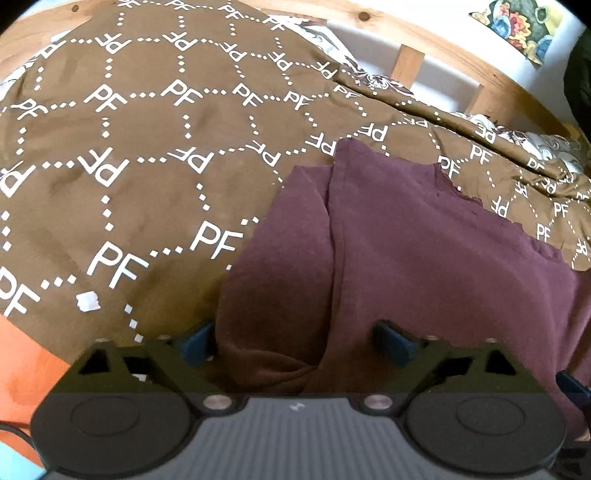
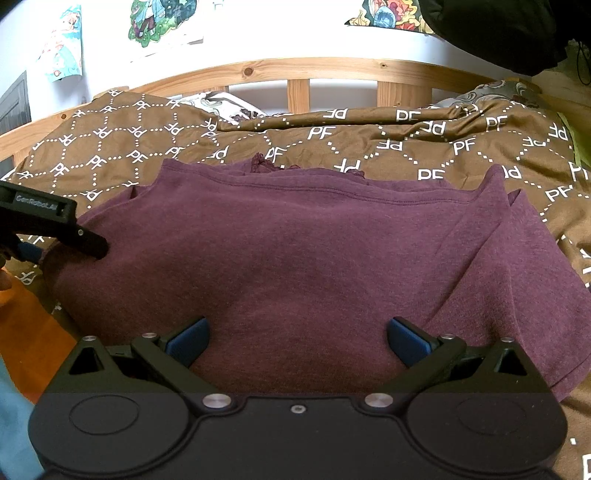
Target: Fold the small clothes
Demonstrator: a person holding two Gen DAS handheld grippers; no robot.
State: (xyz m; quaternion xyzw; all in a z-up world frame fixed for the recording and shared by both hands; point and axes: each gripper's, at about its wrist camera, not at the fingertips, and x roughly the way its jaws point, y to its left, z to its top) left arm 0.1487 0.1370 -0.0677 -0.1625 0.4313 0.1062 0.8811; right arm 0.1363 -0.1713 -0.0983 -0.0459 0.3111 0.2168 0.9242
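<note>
A maroon shirt (image 2: 295, 251) lies partly folded on a brown bedspread printed with "PF" (image 2: 110, 147). In the left wrist view the shirt (image 1: 424, 258) fills the right half, with a folded-over edge running down its middle. My left gripper (image 1: 295, 343) is open, its blue-padded fingers astride the shirt's near left corner. It also shows at the left edge of the right wrist view (image 2: 55, 229). My right gripper (image 2: 297, 343) is open, low over the shirt's near edge, nothing between its fingers.
A wooden bed rail (image 2: 295, 70) runs behind the bedspread, against a white wall with stickers. A small white scrap (image 1: 88, 301) lies on the bedspread (image 1: 147, 147). An orange surface (image 1: 26, 365) borders the bed at the near left. A dark garment (image 2: 498, 26) hangs at the top right.
</note>
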